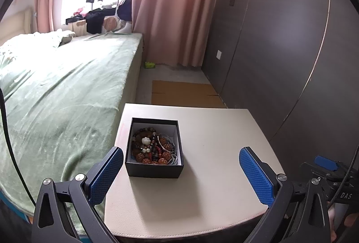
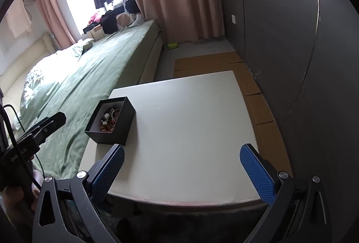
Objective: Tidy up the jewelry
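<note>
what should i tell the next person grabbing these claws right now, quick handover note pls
Left claw: open, empty, hovering at the near edge of the white table, aimed at the black box.
Right claw: open, empty, over the near right part of the table.
Black box: lidless, on the table's left side by the bed, nearer the left claw.
Jewelry: beaded bracelets and silver chains piled together inside the box; none on the table.
Done: nothing visibly sorted yet.
Left: take pieces out and arrange them. No separate tray or lid is in view.
</note>
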A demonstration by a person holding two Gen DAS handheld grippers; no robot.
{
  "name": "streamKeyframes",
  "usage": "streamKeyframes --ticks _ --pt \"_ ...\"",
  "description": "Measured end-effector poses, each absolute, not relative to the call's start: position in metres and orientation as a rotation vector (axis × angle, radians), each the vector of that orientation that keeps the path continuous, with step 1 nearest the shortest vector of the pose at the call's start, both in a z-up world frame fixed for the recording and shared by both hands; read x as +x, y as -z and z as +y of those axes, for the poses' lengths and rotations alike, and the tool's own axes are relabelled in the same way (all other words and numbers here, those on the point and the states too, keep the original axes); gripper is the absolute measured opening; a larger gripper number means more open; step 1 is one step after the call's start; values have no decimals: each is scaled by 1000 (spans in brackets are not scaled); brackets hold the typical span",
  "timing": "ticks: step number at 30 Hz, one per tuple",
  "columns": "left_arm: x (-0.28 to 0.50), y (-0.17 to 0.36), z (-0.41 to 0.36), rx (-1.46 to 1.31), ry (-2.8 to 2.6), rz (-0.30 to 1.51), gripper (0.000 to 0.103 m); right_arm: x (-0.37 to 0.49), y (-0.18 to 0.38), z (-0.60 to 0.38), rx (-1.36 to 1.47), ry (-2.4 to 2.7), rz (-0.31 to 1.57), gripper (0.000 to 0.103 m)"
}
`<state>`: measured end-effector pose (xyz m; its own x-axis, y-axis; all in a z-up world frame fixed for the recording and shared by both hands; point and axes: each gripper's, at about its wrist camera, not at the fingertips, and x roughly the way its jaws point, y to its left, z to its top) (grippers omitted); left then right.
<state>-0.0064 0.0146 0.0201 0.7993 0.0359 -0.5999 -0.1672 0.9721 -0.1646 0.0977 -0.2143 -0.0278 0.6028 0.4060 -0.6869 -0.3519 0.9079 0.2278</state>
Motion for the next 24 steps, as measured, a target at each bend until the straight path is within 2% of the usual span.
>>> streamKeyframes --ticks 24 --pt "-5 -19 13 -216 -109 641 103 99 29 -216 61 -418 819 103"
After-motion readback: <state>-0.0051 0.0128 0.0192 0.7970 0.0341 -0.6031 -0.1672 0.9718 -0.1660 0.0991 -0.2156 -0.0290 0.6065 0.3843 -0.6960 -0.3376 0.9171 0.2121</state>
